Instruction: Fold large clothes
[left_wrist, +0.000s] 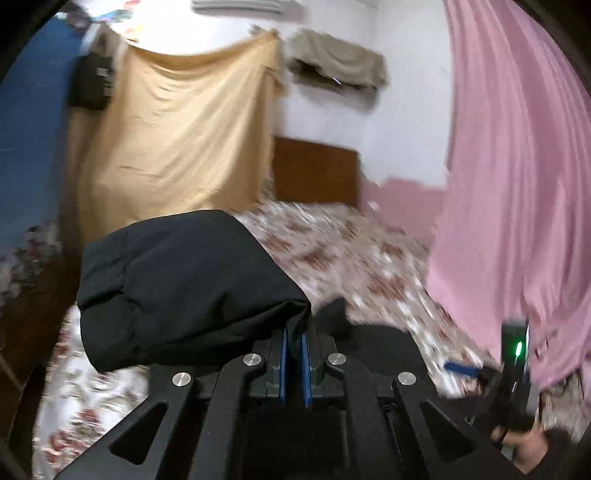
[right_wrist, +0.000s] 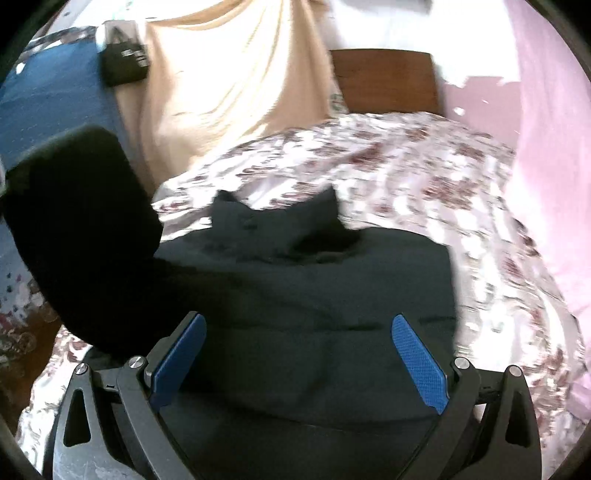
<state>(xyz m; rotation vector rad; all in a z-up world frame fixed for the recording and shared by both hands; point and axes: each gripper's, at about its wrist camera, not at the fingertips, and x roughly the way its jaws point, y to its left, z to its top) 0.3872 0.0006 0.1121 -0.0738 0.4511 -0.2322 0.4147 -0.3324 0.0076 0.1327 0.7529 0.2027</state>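
Observation:
A large black garment lies on the flowered bed sheet, its collar pointing towards the headboard. My left gripper is shut on a fold of the black garment and holds it lifted above the bed. That lifted part shows in the right wrist view at the left. My right gripper is open, its blue pads spread over the garment's near part. It also shows in the left wrist view at the lower right.
A brown headboard stands at the far end of the bed. A beige cloth hangs on the wall at the left. A pink curtain hangs at the right. A black bag hangs at the upper left.

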